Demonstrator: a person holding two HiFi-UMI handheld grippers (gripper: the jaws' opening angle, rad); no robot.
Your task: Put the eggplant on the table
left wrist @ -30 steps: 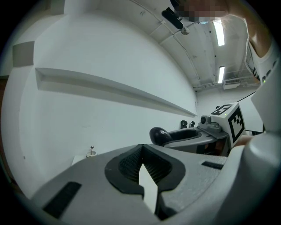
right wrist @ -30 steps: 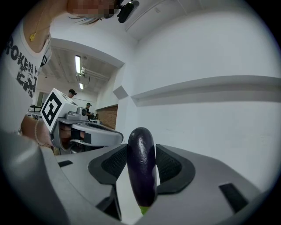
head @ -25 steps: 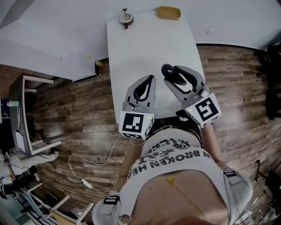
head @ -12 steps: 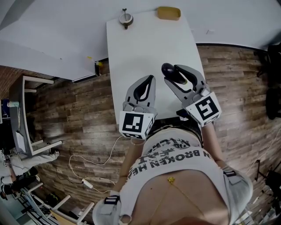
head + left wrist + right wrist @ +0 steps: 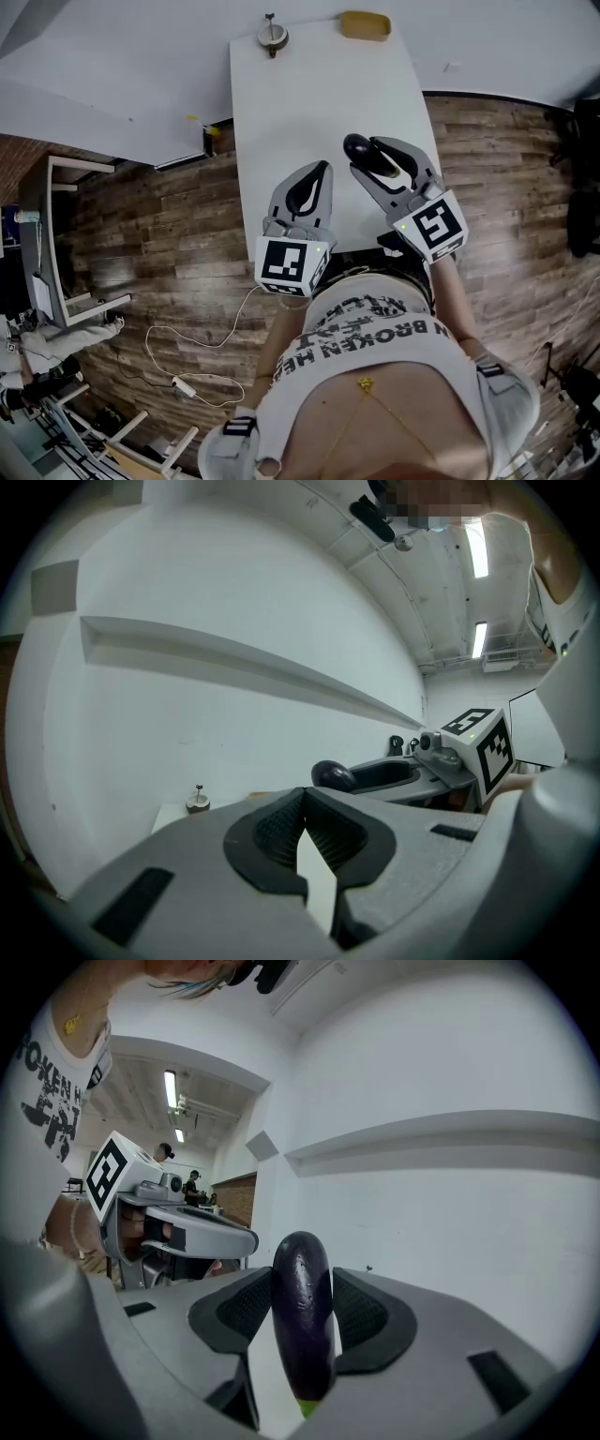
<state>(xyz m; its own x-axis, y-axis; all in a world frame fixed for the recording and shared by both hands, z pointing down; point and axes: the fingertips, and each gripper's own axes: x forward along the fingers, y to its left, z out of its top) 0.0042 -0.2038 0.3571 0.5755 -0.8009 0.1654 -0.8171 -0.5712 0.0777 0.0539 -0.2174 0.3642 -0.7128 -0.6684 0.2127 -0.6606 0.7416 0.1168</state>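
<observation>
A dark purple eggplant (image 5: 303,1312) with a green stem end stands upright between the pads of my right gripper (image 5: 302,1305), which is shut on it. In the head view the eggplant (image 5: 359,148) pokes out past the right gripper (image 5: 373,159), held above the near part of the white table (image 5: 309,103). My left gripper (image 5: 317,178) hovers beside it on the left with its jaws shut and nothing between them. From the left gripper view the eggplant (image 5: 332,776) shows to the right, beyond the left gripper (image 5: 302,829).
At the table's far end sit a small round object with a stem (image 5: 272,37) and a yellow-brown sponge-like block (image 5: 365,25). Wooden floor surrounds the table, with a cable (image 5: 202,361) lying on it at the left. A white wall lies beyond the table.
</observation>
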